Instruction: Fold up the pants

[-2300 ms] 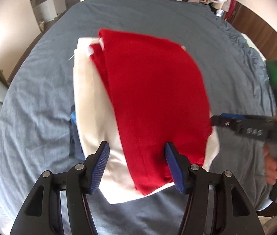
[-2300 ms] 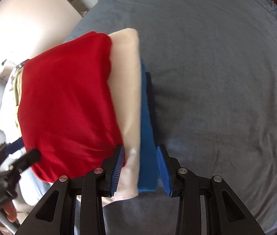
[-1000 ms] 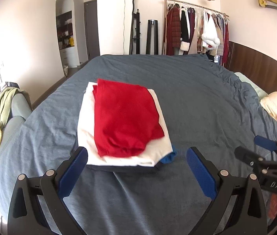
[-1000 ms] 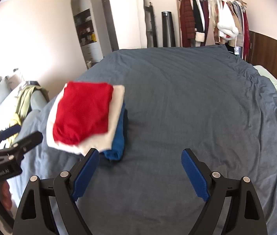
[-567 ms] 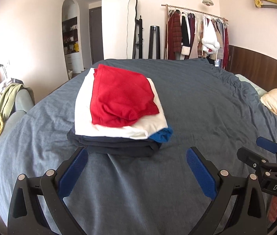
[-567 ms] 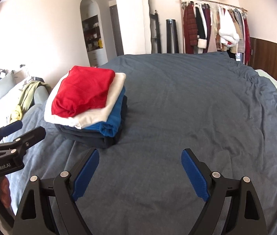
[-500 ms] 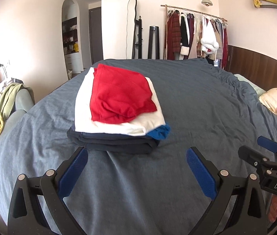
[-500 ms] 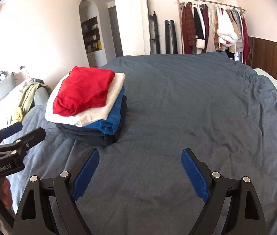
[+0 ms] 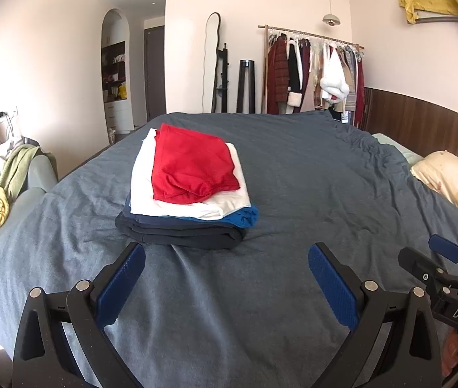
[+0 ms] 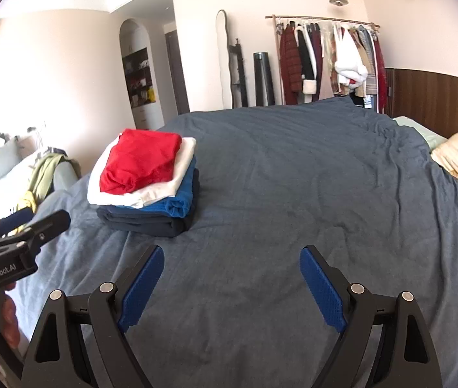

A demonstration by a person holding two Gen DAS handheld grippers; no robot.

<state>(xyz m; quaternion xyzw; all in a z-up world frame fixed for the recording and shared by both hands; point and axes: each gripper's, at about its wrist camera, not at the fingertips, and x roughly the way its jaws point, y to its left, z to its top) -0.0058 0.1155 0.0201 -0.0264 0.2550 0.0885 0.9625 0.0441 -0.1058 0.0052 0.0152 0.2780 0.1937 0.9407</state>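
A stack of folded clothes lies on the grey-blue bed (image 9: 309, 194). The folded red pants (image 9: 190, 165) lie on top, over a white piece (image 9: 144, 187), a blue piece (image 9: 241, 218) and a dark navy piece (image 9: 180, 236). The stack also shows in the right wrist view, with the red pants (image 10: 140, 165) on top. My left gripper (image 9: 227, 281) is open and empty, in front of the stack. My right gripper (image 10: 232, 278) is open and empty, to the right of the stack and nearer. Each gripper shows at the edge of the other's view.
A pillow (image 9: 452, 182) lies at the bed's right edge. A sofa with green and yellow cloths (image 9: 5, 177) stands left of the bed. A clothes rack (image 9: 313, 74), a mirror and a dark wood wall panel stand behind the bed.
Both grippers have let go of the stack, opened wide and drawn back and down from it. The stack now lies still on the bed.
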